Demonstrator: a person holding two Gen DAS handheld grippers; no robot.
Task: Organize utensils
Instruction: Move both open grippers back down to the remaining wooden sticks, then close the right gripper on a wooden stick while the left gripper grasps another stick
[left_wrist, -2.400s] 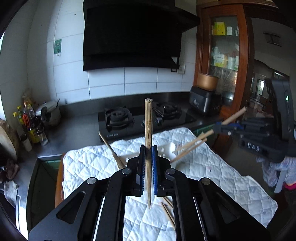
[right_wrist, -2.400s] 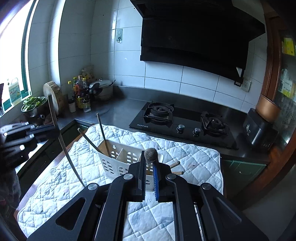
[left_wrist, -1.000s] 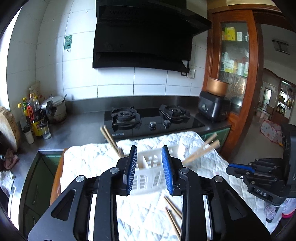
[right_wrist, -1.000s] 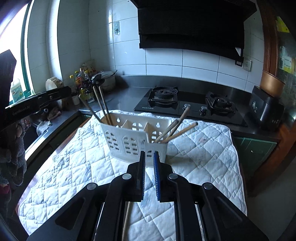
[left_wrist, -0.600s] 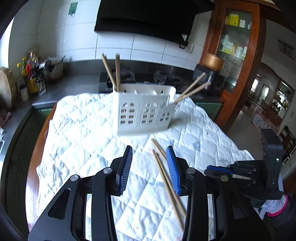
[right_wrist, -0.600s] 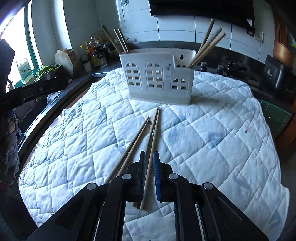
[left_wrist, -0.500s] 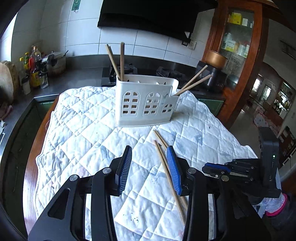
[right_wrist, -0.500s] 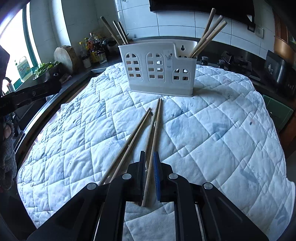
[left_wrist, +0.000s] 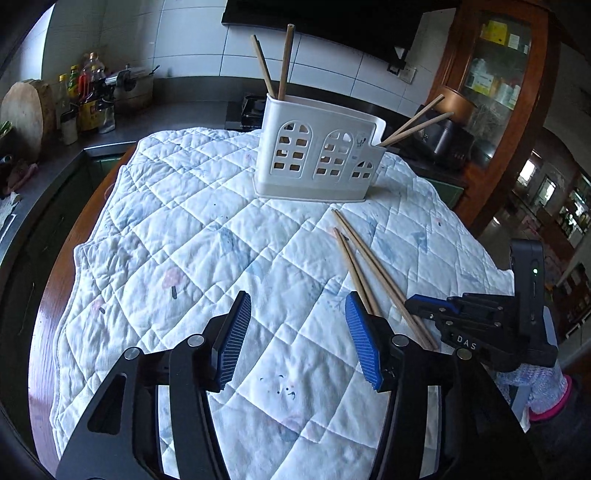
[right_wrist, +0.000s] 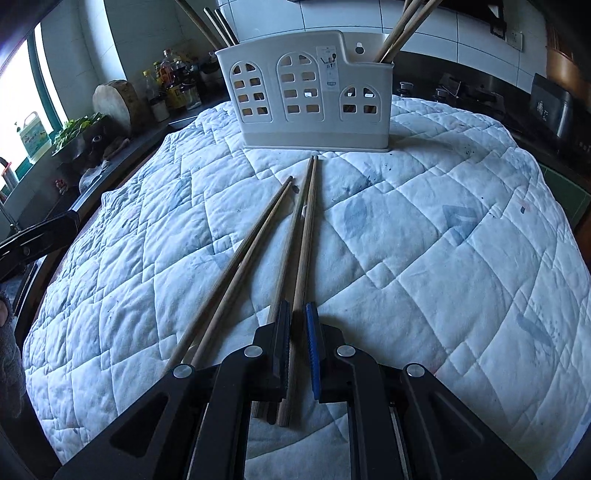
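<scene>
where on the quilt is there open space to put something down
The quilt is bare left of the loose chopsticks, from the white holder to the left gripper. It is crowded around the chopsticks, where the right gripper sits.

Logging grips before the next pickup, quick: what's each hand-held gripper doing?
Left hand-held gripper: open, just been opening, nothing between its jaws.
Right hand-held gripper: shut, over a chopstick, not gripping it.

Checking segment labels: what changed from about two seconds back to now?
Both tongs let go of the sticks they held; those now stand in the holder. Both came down over the loose chopsticks. Left tongs have just been opening, empty; right tongs shut. Holder and quilt unmoved.
</scene>
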